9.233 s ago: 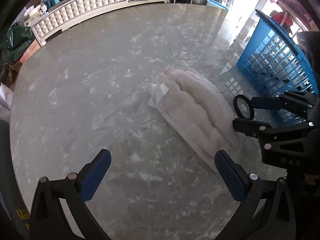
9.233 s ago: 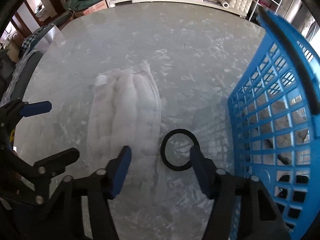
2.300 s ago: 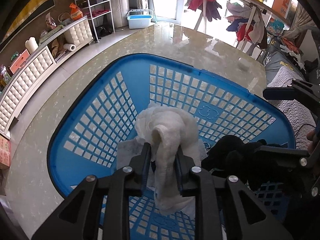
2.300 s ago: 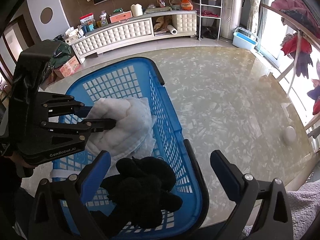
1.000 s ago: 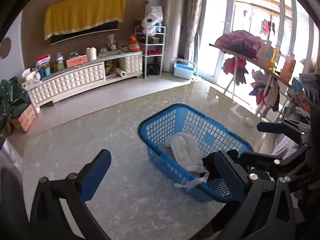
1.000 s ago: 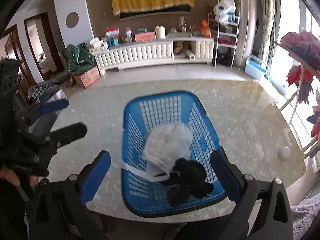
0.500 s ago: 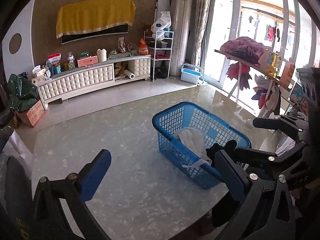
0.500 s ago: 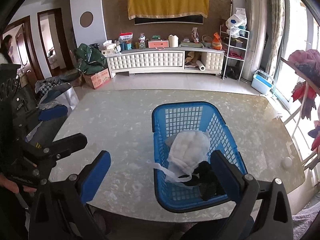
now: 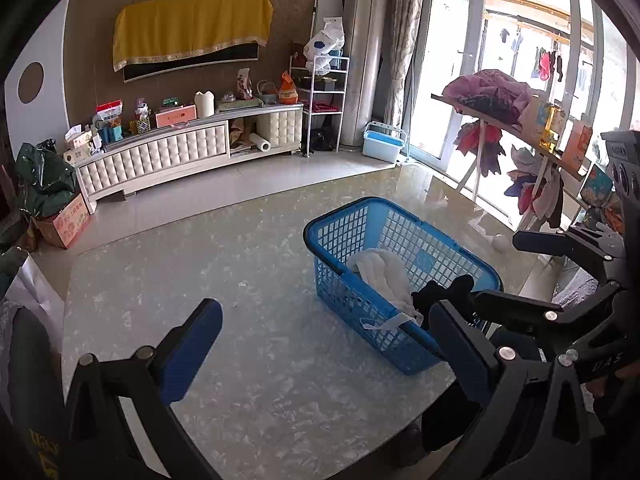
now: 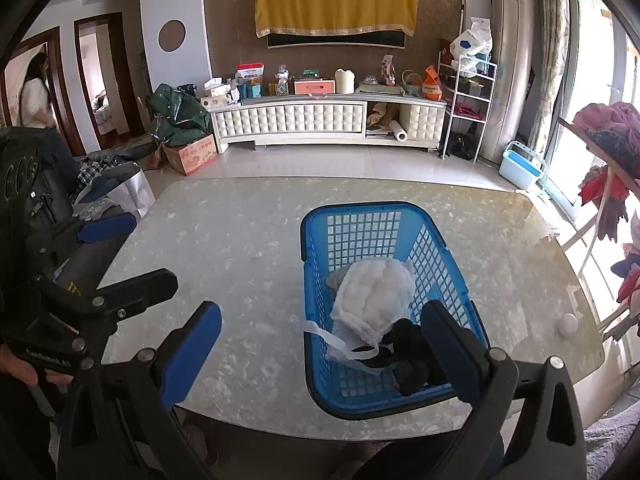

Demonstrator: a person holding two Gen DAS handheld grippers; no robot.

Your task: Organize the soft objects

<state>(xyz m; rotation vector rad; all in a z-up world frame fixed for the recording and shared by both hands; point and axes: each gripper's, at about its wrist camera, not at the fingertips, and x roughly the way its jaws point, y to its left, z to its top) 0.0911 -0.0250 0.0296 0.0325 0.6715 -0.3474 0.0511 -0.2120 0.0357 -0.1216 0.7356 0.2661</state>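
A blue plastic basket stands on the right half of the marble table. Inside it lie a white padded cloth and a black soft item. A white strap of the cloth hangs over the basket's near-left rim. My left gripper is open and empty, held high above the table left of the basket. My right gripper is also open and empty, well above the basket's near end. Each shows in the other's view: left gripper, right gripper.
The marble table carries a small white ball near its right edge. Beyond it are a white cabinet, a clothes rack by the window, and a person in the far left doorway.
The left gripper let go of the white cloth into the basket. Both grippers then pulled back and rose away from the basket, and stay open.
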